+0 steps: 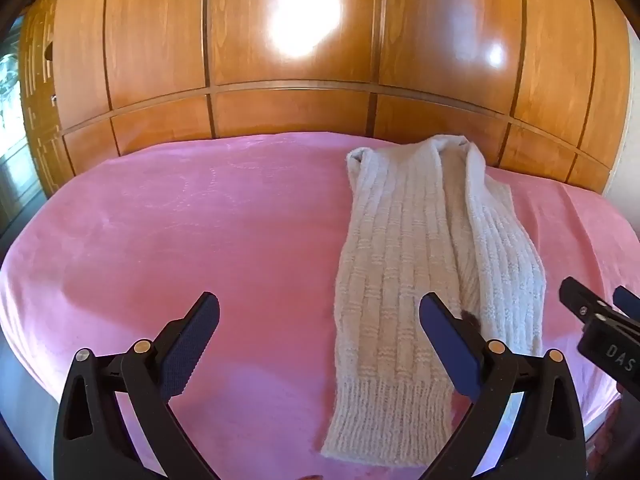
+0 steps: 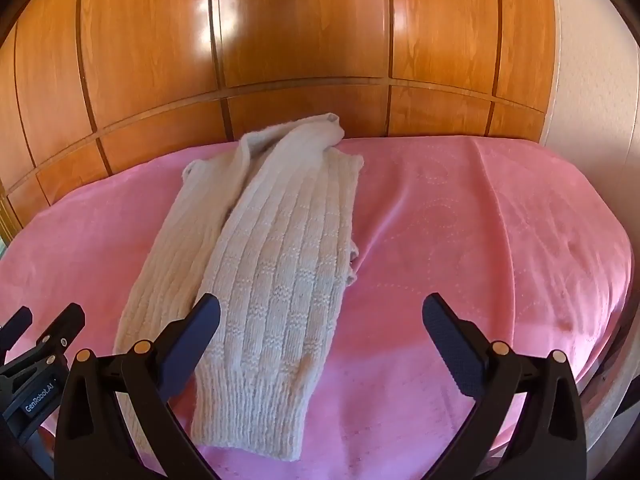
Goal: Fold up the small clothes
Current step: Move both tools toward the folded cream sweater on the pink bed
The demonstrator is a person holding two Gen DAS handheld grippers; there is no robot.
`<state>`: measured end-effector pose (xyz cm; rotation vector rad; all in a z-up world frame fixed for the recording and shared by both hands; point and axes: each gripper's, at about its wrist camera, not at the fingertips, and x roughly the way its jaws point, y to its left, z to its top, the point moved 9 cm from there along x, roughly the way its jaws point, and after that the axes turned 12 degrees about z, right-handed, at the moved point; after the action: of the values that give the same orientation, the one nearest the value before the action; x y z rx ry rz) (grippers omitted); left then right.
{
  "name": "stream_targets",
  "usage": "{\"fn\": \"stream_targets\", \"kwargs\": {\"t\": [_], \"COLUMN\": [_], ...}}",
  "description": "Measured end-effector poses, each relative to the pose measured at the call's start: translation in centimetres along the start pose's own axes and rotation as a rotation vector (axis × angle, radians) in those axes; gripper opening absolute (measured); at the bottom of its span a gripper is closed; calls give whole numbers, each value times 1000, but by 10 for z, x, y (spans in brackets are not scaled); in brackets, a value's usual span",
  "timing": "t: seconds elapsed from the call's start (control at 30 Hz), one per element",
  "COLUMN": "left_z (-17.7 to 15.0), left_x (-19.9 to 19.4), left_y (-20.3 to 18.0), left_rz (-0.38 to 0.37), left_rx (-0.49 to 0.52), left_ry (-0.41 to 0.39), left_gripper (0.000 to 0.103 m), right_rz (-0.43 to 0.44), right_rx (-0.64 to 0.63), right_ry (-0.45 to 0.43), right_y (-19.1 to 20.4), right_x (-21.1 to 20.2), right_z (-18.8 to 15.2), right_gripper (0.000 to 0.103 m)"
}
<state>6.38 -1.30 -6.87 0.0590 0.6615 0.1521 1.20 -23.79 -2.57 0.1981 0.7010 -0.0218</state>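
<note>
Both pairs of fingers are spread as wide as they go and hold nothing. The left gripper [image 1: 319,344] hovers above the pink bedspread [image 1: 200,232], its right finger [image 1: 448,344] overlapping the near end of a cream knitted garment [image 1: 416,264], though whether it touches the wool cannot be told. The right gripper [image 2: 320,344] hangs beside it, its left finger [image 2: 196,340] over the same garment [image 2: 272,264] and its other finger over bare bedspread [image 2: 480,220]. From the left gripper's view the garment lies at about one o'clock, a long narrow strip already doubled lengthwise, ribbed hem nearest, running away toward twelve o'clock where a bunched end nearly reaches the wooden wardrobe doors [image 1: 288,40]. The right gripper shows at about three o'clock in that view. The risks, as I judge them: the knit is thick, loose and layered, so a finger closing on the hem may catch only the top layer and peel the fold open. The plush bedspread could be pinched along with the wool and dragged. The bunched far end may roll or twist when the near end is lifted over, leaving a crooked fold. With the two grippers so close together, they might also knock one another.
</note>
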Motion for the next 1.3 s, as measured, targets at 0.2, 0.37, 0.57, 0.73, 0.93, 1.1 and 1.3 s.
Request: {"fn": "stream_targets", "kwargs": {"t": [0.2, 0.37, 0.57, 0.73, 0.93, 1.1, 1.3], "left_z": [-4, -6, -9, -11, -15, -15, -15], "left_x": [-3, -5, -6, -6, -9, -8, -9], "left_y": [-4, -7, -10, -13, -12, -12, -12], "left_rz": [-22, -37, -66, -73, -89, -87, -89], "left_rx": [13, 29, 50, 66, 72, 73, 77], "left_ry": [2, 4, 14, 19, 28, 38, 37], "left_gripper": [99, 99, 99, 99, 99, 99, 99], "right_rz": [-4, -6, -9, -11, -8, -8, -7], "right_rx": [-11, -13, -24, -32, -37, -37, -39], "right_ry": [5, 9, 6, 11, 14, 13, 10], "right_y": [1, 1, 4, 6, 8, 8, 9], "right_x": [5, 7, 9, 12, 13, 12, 12], "right_z": [-2, -4, -7, -10, -11, -12, -12], "right_gripper": [101, 101, 101, 101, 101, 101, 101]}}
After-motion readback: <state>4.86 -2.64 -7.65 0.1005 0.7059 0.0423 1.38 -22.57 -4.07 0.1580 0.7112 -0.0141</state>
